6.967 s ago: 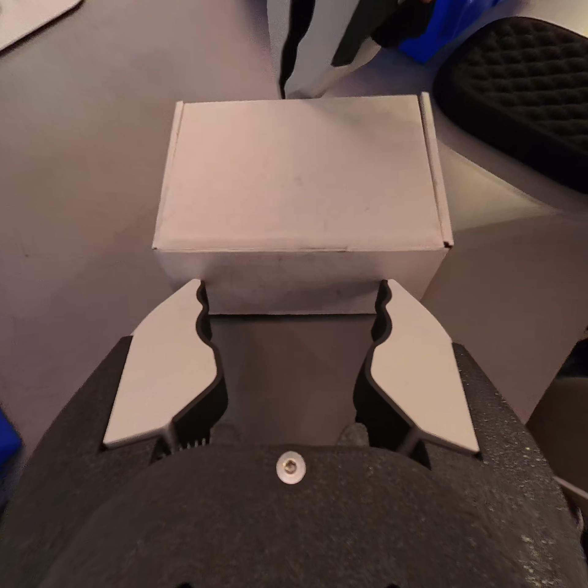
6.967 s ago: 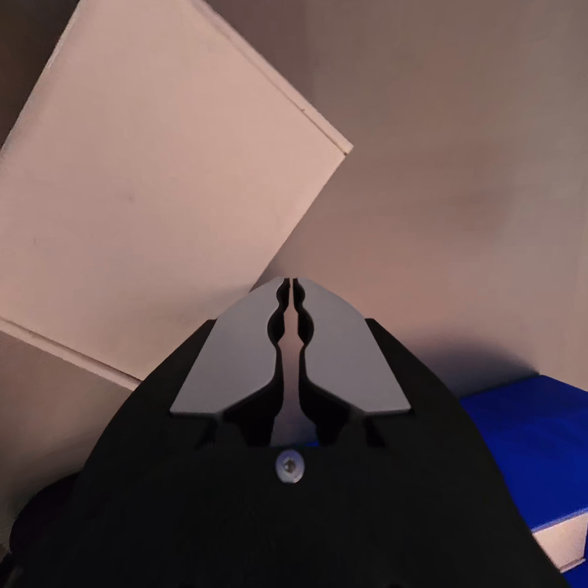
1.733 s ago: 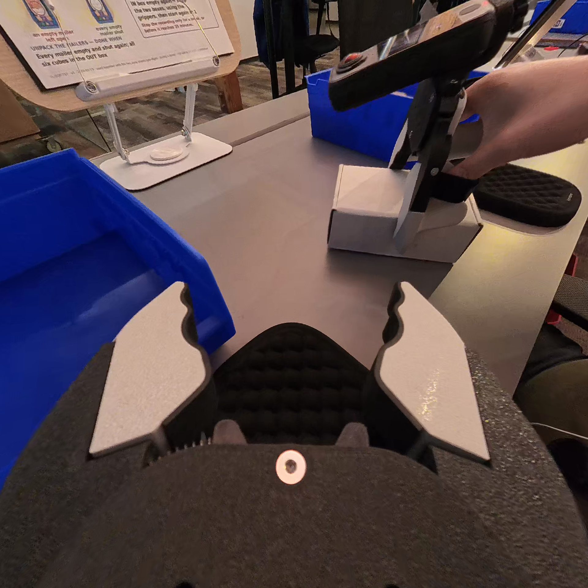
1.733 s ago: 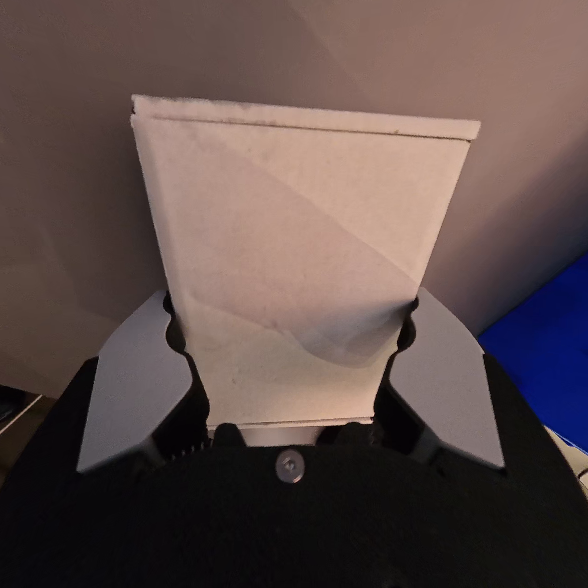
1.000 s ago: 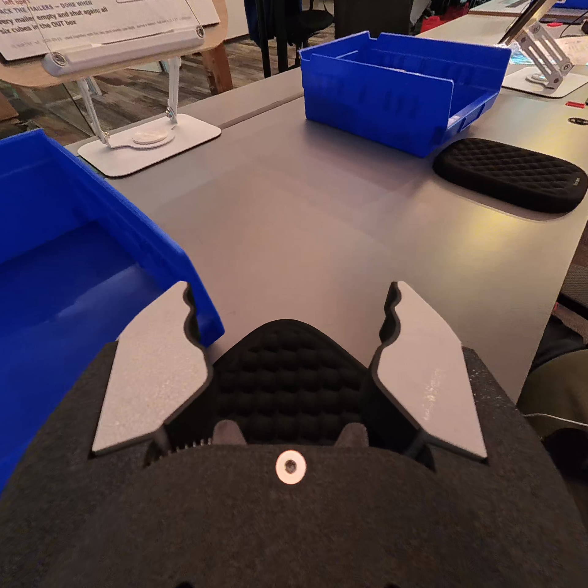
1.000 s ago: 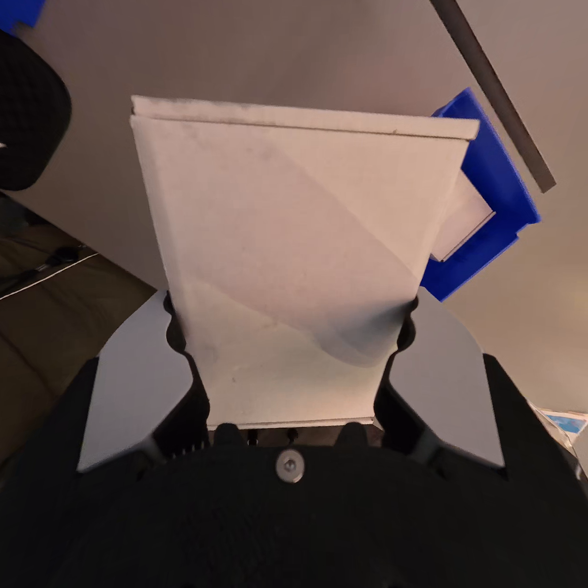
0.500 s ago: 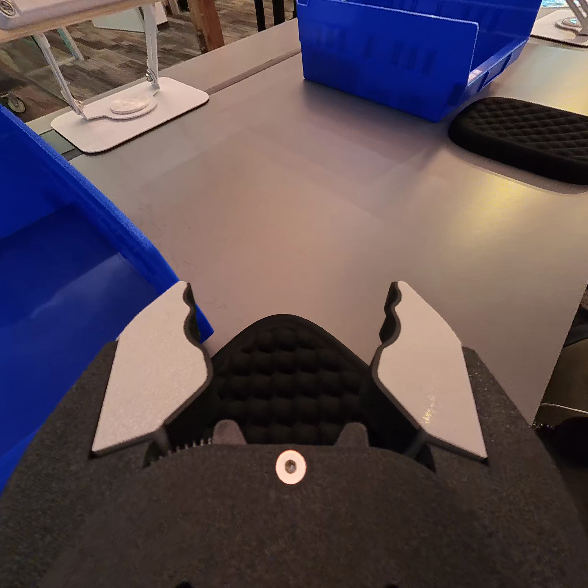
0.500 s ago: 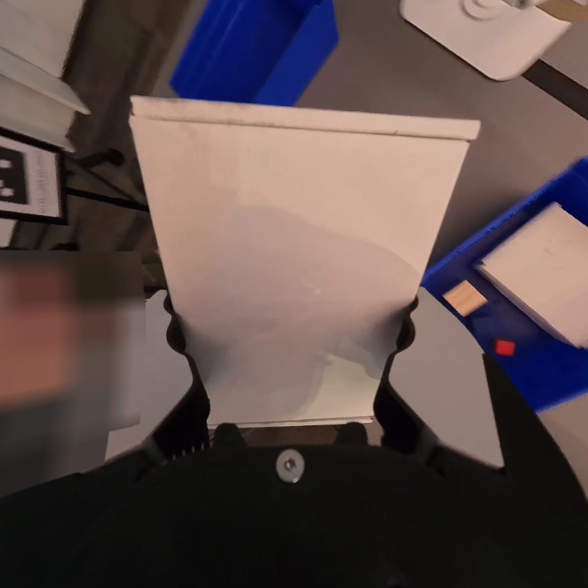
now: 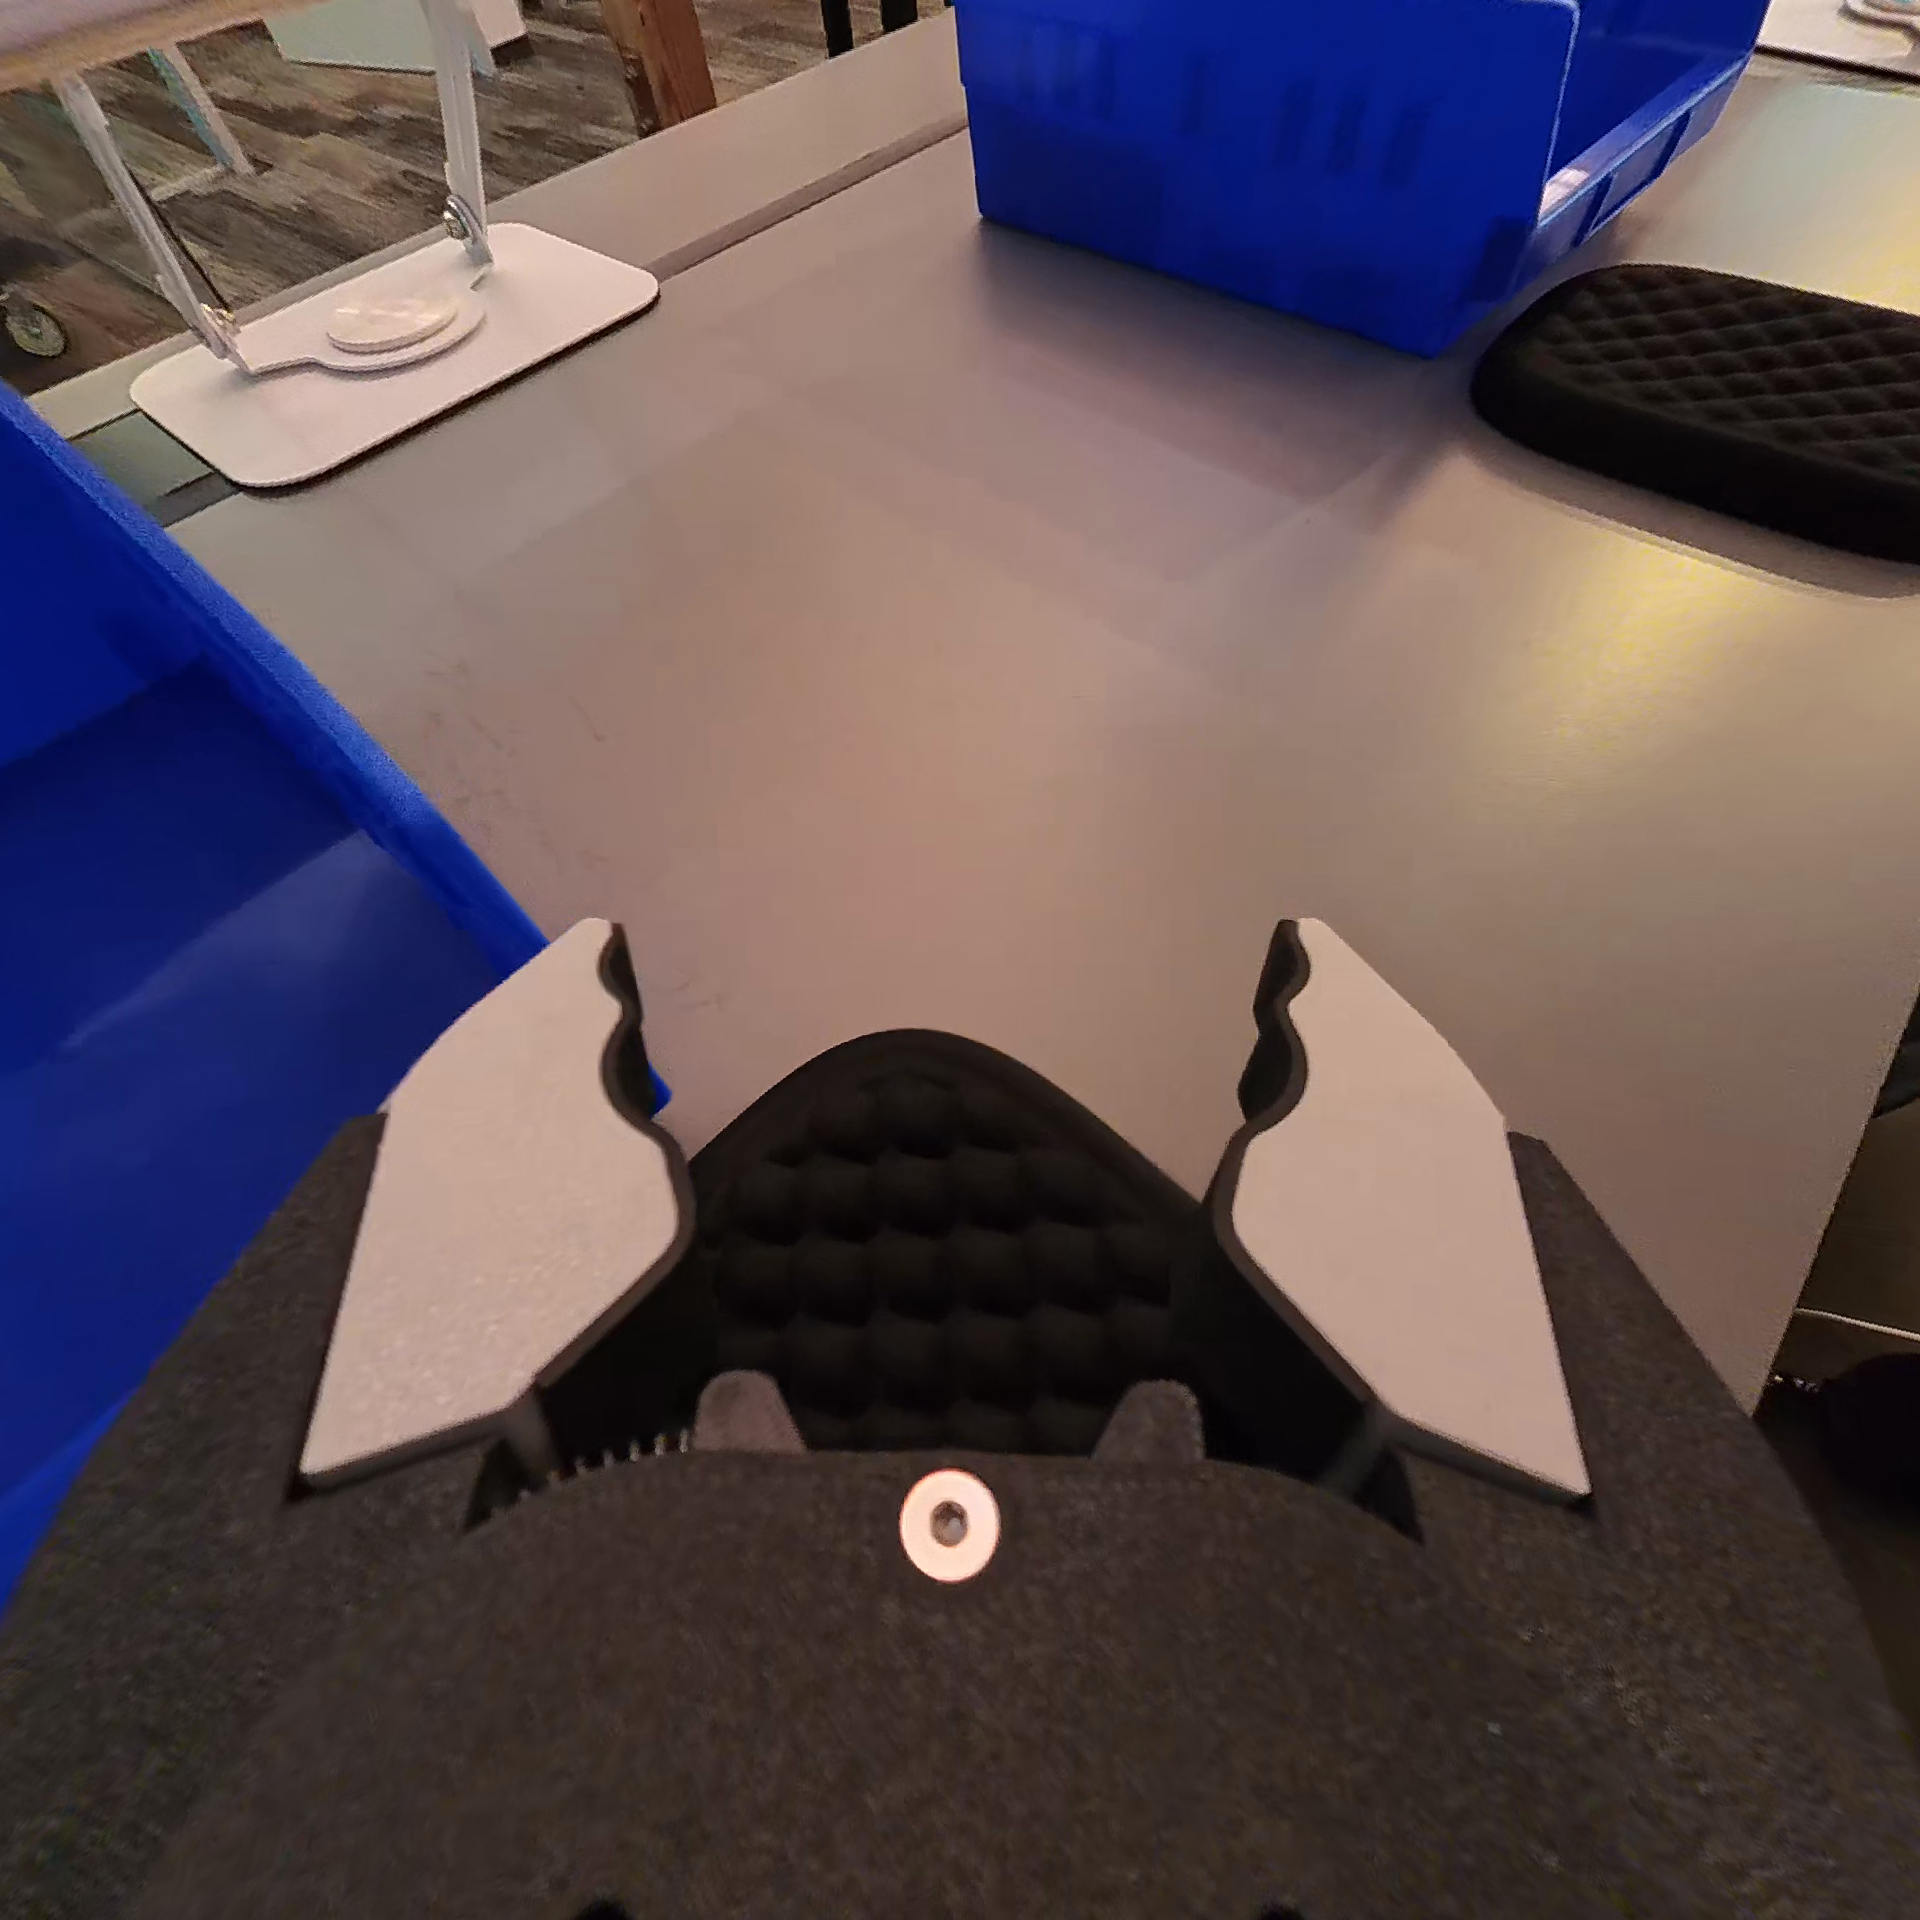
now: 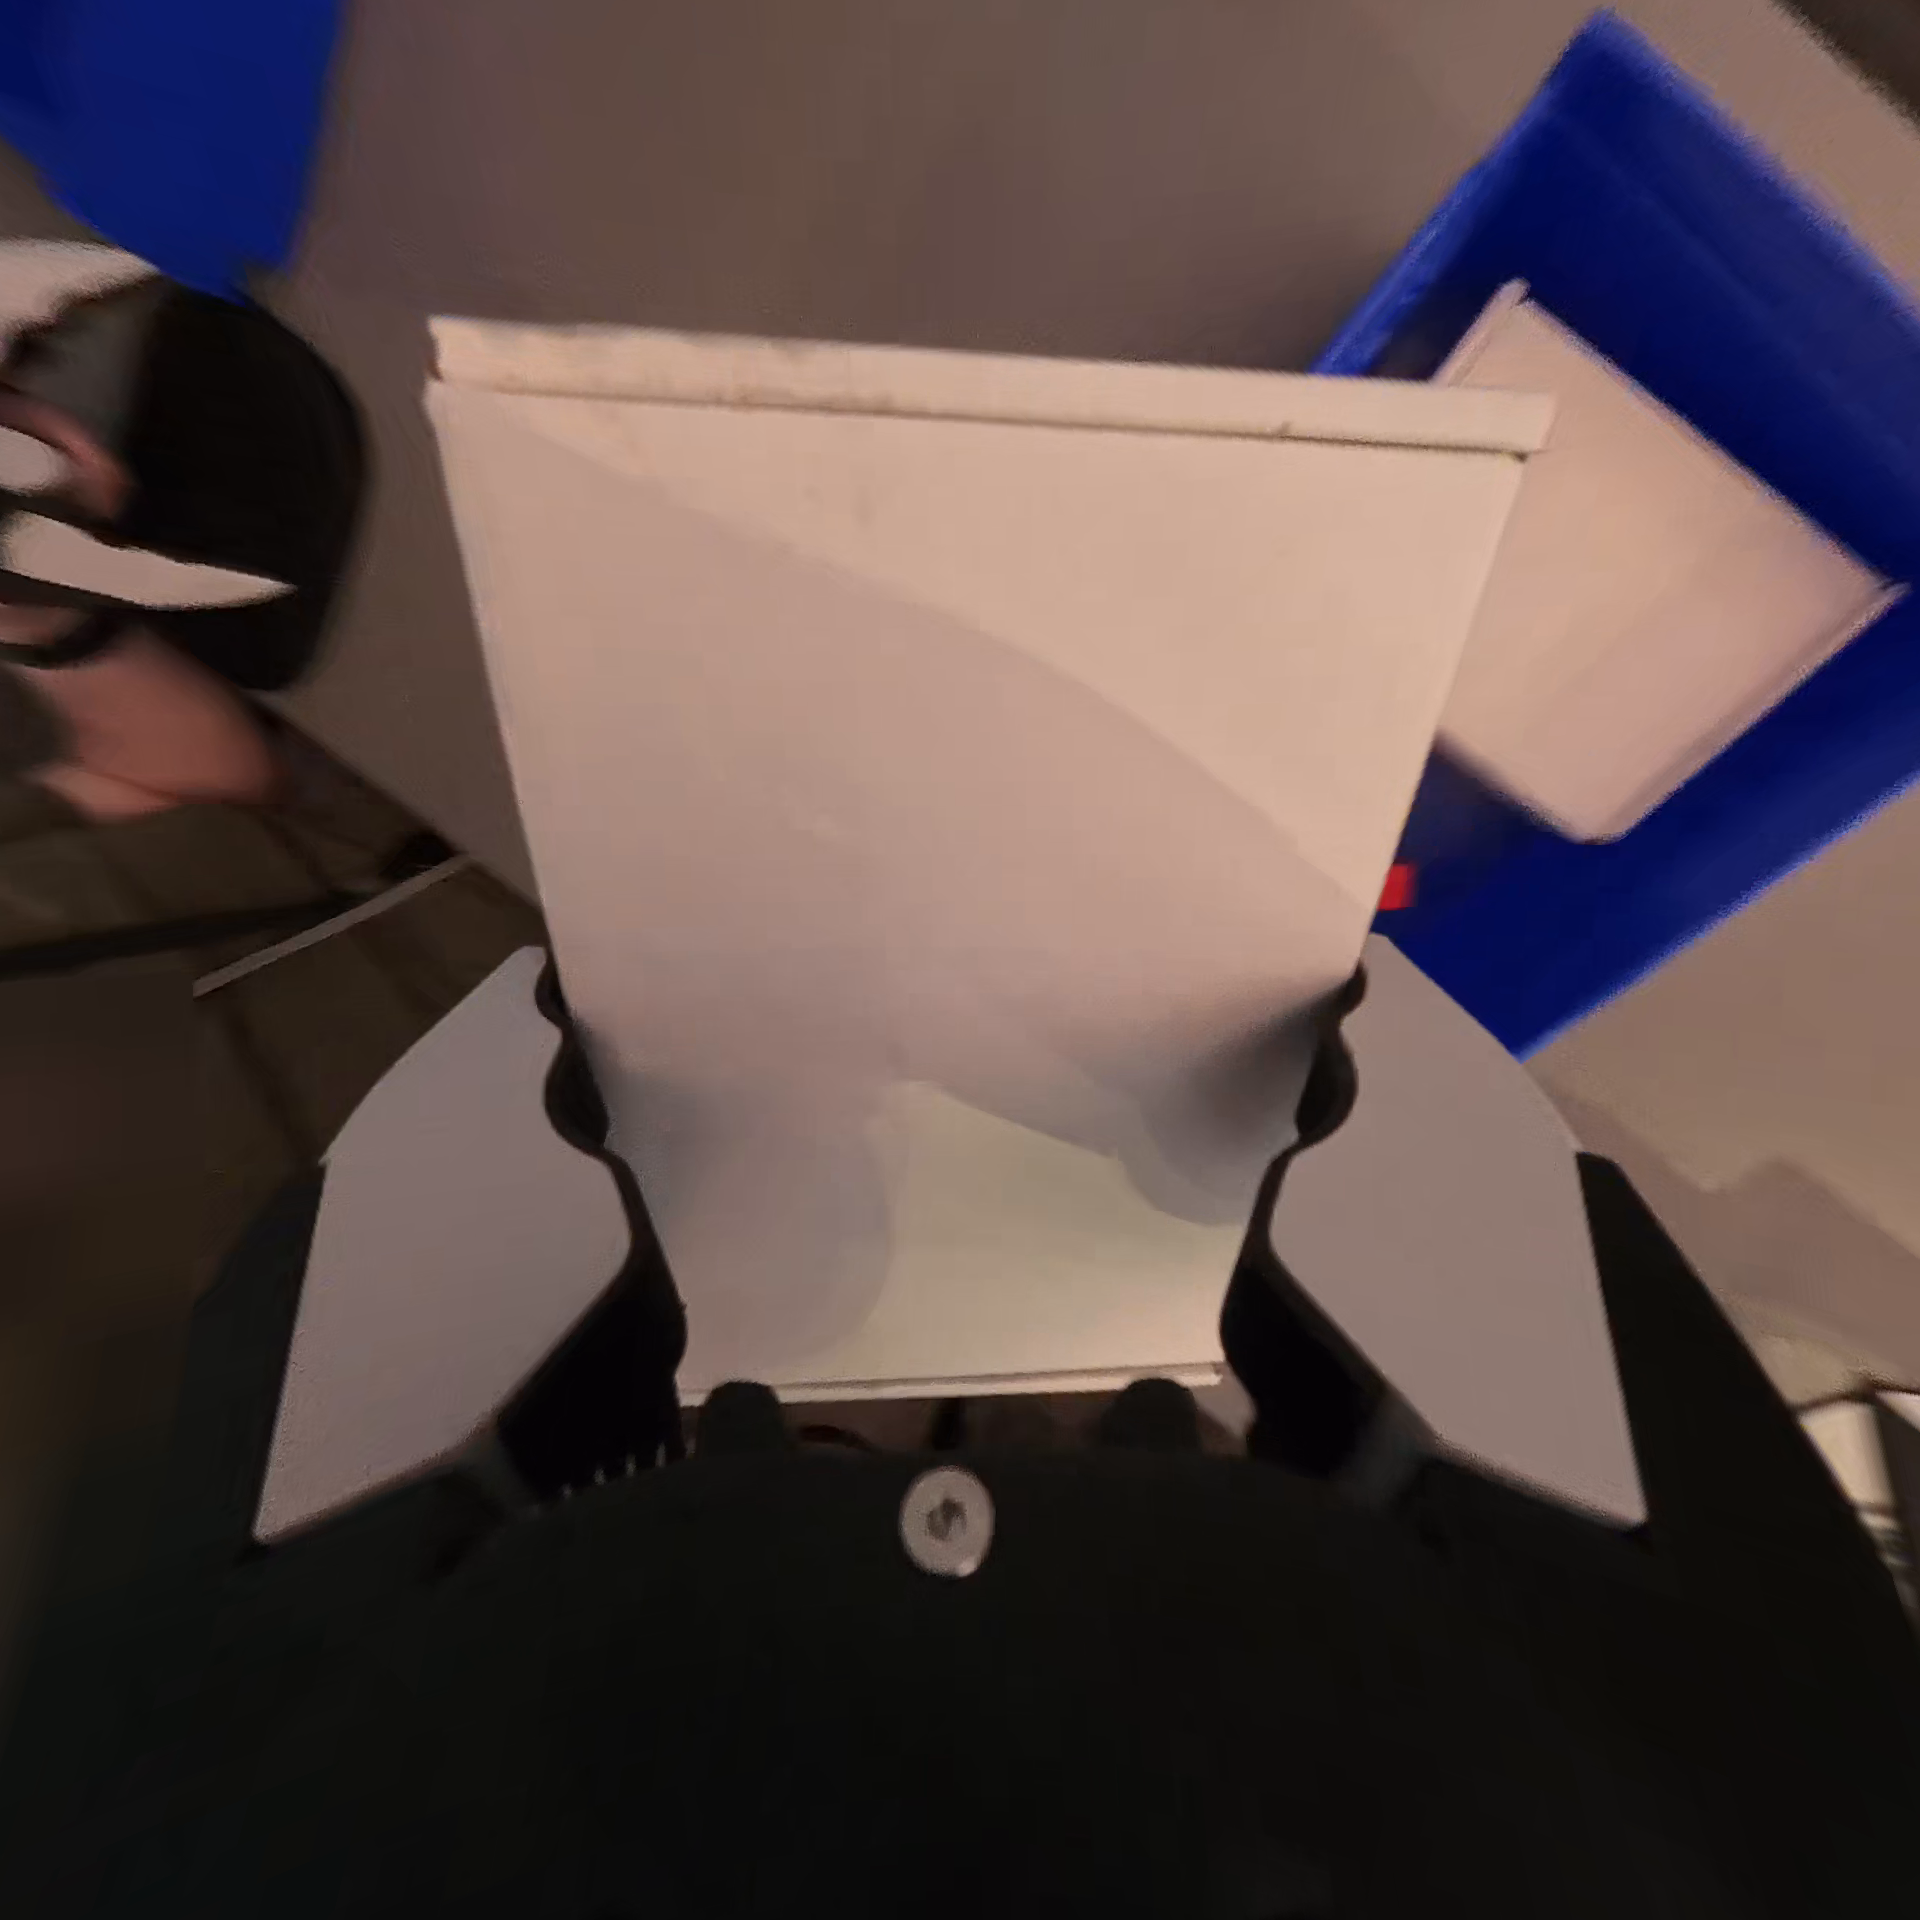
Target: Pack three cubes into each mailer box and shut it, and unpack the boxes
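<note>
My right gripper point(image 10: 951, 1023) is shut on a closed white mailer box point(image 10: 966, 748) and holds it in the air above the grey table. Below it to the right a blue bin point(image 10: 1683, 249) holds a second white mailer box point(image 10: 1652, 623) and a small red cube point(image 10: 1400, 886). My left gripper point(image 9: 951, 977) is open and empty, low over a black quilted pad point(image 9: 914, 1226) at the table's near edge. It shows blurred at the left of the right wrist view point(image 10: 156, 582).
In the left wrist view a blue bin point(image 9: 156, 831) sits close on the left, another blue bin point(image 9: 1330, 156) stands far right, a second black pad point(image 9: 1714, 405) lies beside it, and a white stand base point(image 9: 395, 353) sits far left. A person's hand point(image 10: 125, 748) shows. The tips of one gripper are about 45 cm away from the tips of the other.
My right gripper has lifted the mailer box off the table and swung it over toward the blue bin holding the other box. My left gripper has tilted down slightly and stayed open.
</note>
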Motion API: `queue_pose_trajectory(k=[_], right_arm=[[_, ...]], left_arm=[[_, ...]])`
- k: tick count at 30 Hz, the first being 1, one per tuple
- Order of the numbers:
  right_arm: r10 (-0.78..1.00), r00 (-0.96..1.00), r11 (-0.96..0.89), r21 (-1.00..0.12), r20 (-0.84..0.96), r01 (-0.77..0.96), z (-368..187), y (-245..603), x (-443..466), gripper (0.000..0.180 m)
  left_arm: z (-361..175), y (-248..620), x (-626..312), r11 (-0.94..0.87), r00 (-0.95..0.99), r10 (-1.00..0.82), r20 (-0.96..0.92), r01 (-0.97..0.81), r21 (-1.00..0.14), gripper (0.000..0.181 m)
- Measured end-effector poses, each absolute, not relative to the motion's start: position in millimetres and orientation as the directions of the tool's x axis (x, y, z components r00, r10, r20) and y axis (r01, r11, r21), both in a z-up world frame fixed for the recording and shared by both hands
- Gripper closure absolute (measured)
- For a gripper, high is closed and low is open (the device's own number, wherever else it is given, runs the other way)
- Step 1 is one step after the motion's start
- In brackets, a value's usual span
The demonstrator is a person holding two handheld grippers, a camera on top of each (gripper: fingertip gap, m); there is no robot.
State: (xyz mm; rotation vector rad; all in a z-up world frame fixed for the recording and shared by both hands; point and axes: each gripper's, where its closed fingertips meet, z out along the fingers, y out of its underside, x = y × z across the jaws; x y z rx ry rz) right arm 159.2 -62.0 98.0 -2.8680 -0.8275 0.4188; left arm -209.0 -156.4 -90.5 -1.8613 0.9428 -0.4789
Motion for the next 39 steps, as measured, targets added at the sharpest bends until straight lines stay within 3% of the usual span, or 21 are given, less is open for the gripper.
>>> queue_pose_trajectory(k=[3,6,13,21,36,39], right_arm=[[0.690,0.723,-0.706,-0.255,-0.041,0.660,77,-37,176,0.047],[0.808,0.588,-0.553,-0.296,0.035,0.779,52,-22,178,0.047],[0.860,0.423,-0.414,-0.094,0.284,0.905,-3,22,233,0.047],[0.927,0.262,-0.277,0.019,0.270,0.961,-58,60,265,0.047],[0.973,0.090,-0.104,0.053,0.213,0.993,-88,71,266,0.047],[0.935,0.084,-0.111,0.060,0.344,0.992,-78,80,268,0.054]], left_arm=[[-90,-157,-201,-0.234,0.606,-0.793,-0.059,-0.393,-0.889,0.069],[-88,-160,-196,-0.223,0.593,-0.803,-0.065,-0.400,-0.889,0.069],[-72,-189,-195,-0.230,0.541,-0.841,-0.028,-0.403,-0.886,0.071],[-25,-193,-197,-0.236,0.581,-0.814,-0.008,-0.343,-0.909,0.072],[-43,-170,-163,-0.340,0.544,-0.836,0.067,-0.420,-0.842,0.071],[-45,-168,-159,-0.342,0.537,-0.841,0.067,-0.431,-0.835,0.071]])
